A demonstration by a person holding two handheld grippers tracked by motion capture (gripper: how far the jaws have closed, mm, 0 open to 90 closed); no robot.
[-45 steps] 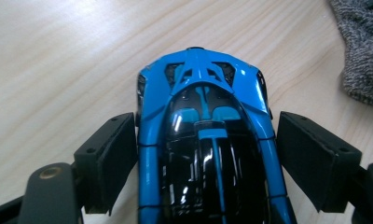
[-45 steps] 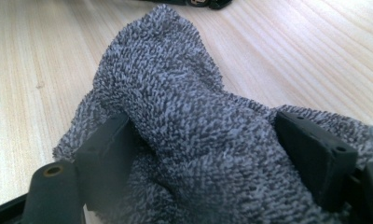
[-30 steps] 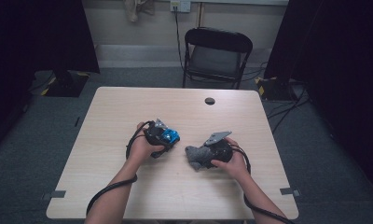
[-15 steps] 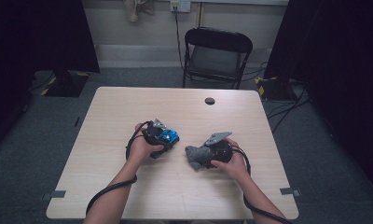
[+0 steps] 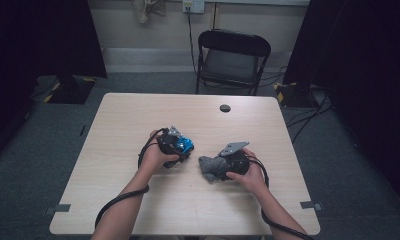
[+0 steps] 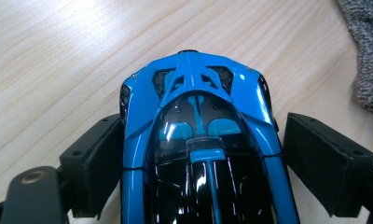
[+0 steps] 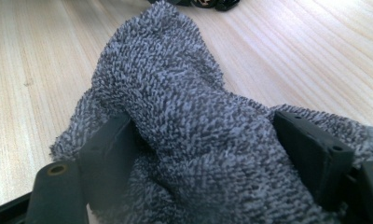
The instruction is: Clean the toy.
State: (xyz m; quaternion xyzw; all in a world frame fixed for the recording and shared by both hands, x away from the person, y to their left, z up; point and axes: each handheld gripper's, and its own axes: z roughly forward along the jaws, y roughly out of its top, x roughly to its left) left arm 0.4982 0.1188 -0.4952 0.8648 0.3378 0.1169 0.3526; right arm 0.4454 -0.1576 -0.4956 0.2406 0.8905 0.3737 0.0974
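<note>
Inspection of the wooden table [image 5: 138,200] finds both hand-held grippers resting near its middle, one in each hand of the person whose forearms enter from the near edge.

Left gripper [image 5: 177,145]: a blue toy car [image 6: 198,149] sits between its black jaws, standing on the tabletop. In the left gripper view the left pad [image 6: 98,163] lies against or just beside the car's flank; which of the two cannot be told. The right pad [image 6: 327,163] stands clearly apart from the bodywork, with bare wood visible in the gap. The jaws have just been opening and are now spread; no pressure on the car is evident. The car's far end points away from the camera.

Right gripper [image 5: 223,167]: its jaws pinch a bunched grey towel cloth [image 7: 194,140]. In the right gripper view the cloth bulges between both pads and spills over them, its loose end lying forward on the table.

Relative position: in the high view the cloth [image 5: 210,167] lies near the car [image 5: 184,145], to its right and slightly nearer the person, not touching. An edge of the cloth shows at the upper right of the left gripper view.

Other items: a small dark round grommet [image 5: 225,108] in the tabletop near the far edge; a black folding chair [image 5: 233,60] beyond the table.
</note>
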